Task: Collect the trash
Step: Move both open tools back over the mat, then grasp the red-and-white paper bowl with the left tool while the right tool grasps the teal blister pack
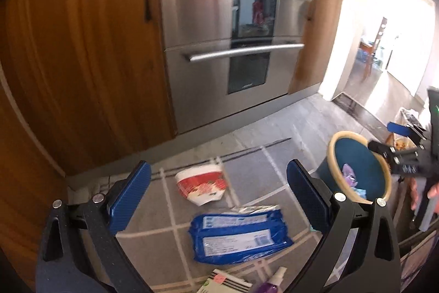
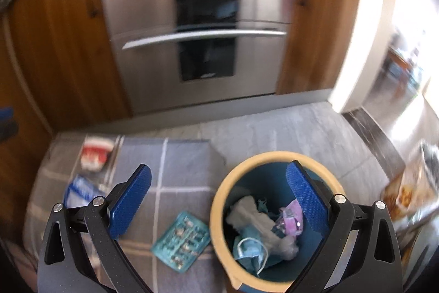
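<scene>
While the bin (image 2: 219,199) sits on the rug as drop point, both the left gripper (image 1: 216,199) and right gripper (image 2: 218,201) gape empty, wrappers left of it uncollected.

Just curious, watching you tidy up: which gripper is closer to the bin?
Right. The right gripper hangs open just above the bin's rim; the left gripper is off to the bin's side, over the blue packet.

Steel double oven (image 1: 233,45), wooden cabinets (image 1: 82,45), grey tiled floor (image 2: 274,128)
</scene>
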A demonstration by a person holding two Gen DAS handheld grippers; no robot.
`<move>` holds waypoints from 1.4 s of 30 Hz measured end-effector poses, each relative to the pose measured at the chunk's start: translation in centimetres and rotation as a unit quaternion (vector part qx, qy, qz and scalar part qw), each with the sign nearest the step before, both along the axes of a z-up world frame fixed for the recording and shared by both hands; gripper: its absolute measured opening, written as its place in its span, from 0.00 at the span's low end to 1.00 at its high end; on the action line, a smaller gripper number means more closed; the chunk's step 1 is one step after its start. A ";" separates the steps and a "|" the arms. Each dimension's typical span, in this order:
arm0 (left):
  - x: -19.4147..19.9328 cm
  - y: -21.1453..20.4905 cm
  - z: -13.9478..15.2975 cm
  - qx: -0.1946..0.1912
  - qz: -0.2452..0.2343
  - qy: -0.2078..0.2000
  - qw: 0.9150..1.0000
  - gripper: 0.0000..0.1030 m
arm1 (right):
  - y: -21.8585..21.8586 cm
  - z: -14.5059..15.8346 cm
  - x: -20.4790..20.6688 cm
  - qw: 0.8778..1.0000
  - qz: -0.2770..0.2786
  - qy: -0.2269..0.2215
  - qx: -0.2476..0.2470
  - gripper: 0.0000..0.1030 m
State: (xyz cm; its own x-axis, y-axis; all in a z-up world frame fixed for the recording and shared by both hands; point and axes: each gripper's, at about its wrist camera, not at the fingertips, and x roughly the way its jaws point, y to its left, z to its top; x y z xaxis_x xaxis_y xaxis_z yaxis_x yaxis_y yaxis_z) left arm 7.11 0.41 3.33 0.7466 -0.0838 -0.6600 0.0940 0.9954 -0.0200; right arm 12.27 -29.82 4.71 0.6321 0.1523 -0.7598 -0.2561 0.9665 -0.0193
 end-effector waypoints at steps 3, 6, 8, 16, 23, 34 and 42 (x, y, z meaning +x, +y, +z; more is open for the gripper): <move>0.3 1.4 -0.7 0.005 0.015 0.001 1.000 0.95 | 1.6 -1.0 -0.2 0.999 0.015 0.039 -0.004 0.95; 0.8 2.1 -1.8 0.023 0.029 0.009 0.999 0.95 | 2.8 -2.1 -1.3 0.997 -0.011 0.079 -0.006 0.95; 1.5 3.0 -2.7 0.015 0.043 0.028 0.999 0.95 | 4.0 -2.4 -2.6 0.996 -0.030 0.077 -0.017 0.95; 4.0 4.9 -5.2 -0.008 0.079 0.059 0.995 0.95 | 4.9 -6.7 -6.0 0.983 -0.152 0.098 -0.012 0.94; 5.7 3.7 -8.1 0.028 0.065 0.085 0.994 0.95 | 5.9 -9.6 -6.3 0.977 -0.185 0.104 0.017 0.94; 6.6 2.4 -9.2 0.009 0.049 0.095 0.994 0.95 | 7.9 -13.8 -4.7 0.970 -0.217 0.105 -0.032 0.92; 7.5 2.4 -10.3 -0.014 0.056 0.110 0.992 0.95 | 7.5 -15.1 -3.9 0.960 -0.250 0.121 -0.044 0.92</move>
